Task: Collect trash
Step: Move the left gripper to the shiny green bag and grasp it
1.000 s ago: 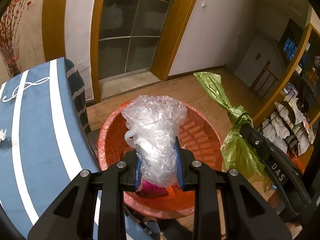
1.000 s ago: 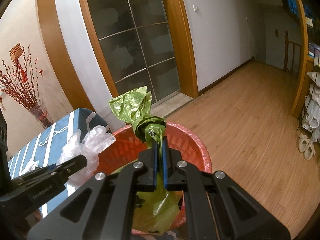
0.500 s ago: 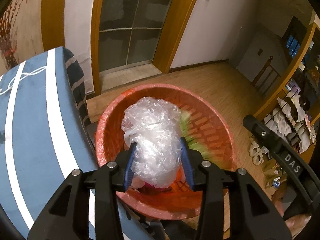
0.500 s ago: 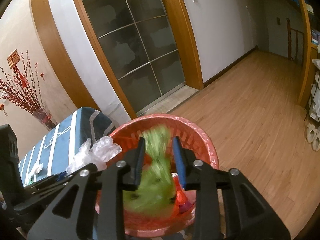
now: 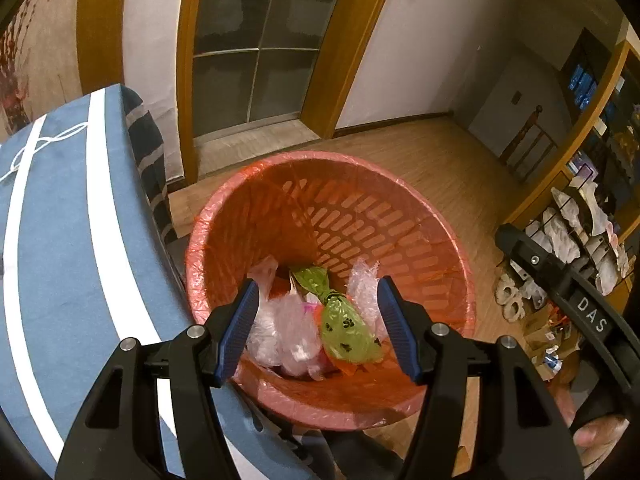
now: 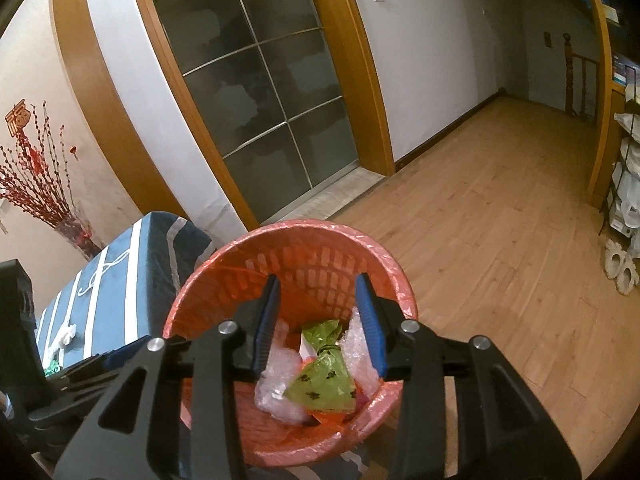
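Red plastic slotted bin with a thin liner [image 5: 400, 200] stands hard against the blue white-striped cloth-covered table [image 5: 52, 240] on one side; bare wooden floor [image 6: 500, 220] lies open on the other. Both grippers hover over its mouth. A second ago each was clamped on a bag; now the left gripper [image 5: 316, 320] and right gripper [image 6: 318, 316] are opening with nothing between the pads, and the crumpled clear plastic bag [image 5: 288, 332] and knotted green paw-print bag [image 5: 348, 332] lie at the bottom
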`<move>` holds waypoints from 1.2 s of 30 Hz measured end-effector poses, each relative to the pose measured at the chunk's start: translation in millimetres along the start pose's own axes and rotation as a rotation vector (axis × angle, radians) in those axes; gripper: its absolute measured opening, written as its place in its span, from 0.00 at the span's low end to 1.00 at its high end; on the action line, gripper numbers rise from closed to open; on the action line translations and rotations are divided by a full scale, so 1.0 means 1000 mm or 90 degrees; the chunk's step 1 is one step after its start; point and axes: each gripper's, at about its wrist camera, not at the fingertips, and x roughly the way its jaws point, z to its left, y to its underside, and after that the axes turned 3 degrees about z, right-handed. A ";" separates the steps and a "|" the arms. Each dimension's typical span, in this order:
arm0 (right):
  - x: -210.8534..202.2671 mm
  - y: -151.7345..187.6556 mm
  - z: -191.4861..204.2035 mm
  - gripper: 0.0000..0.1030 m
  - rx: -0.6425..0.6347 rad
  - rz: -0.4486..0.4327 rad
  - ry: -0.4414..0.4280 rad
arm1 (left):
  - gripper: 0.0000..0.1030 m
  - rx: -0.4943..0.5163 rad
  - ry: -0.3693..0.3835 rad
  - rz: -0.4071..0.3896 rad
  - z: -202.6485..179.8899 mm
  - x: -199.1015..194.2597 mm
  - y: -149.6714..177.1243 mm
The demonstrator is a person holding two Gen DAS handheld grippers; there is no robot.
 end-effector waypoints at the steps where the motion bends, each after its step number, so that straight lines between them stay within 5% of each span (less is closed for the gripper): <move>1: -0.001 0.001 0.000 0.38 -0.001 -0.001 0.002 | 0.59 -0.001 -0.003 -0.002 0.001 -0.001 0.000; 10: -0.012 0.003 0.008 0.53 -0.022 -0.013 0.010 | 0.69 -0.012 -0.083 -0.034 0.034 -0.028 0.011; 21: -0.020 0.019 0.058 0.76 -0.076 -0.013 -0.021 | 0.79 -0.105 -0.242 -0.082 0.151 -0.096 0.049; 28: -0.013 0.032 0.097 0.77 -0.111 0.007 -0.044 | 0.79 -0.205 -0.366 -0.104 0.251 -0.146 0.080; 36: -0.007 0.052 0.147 0.77 -0.162 0.035 -0.073 | 0.69 -0.266 -0.385 -0.072 0.311 -0.157 0.102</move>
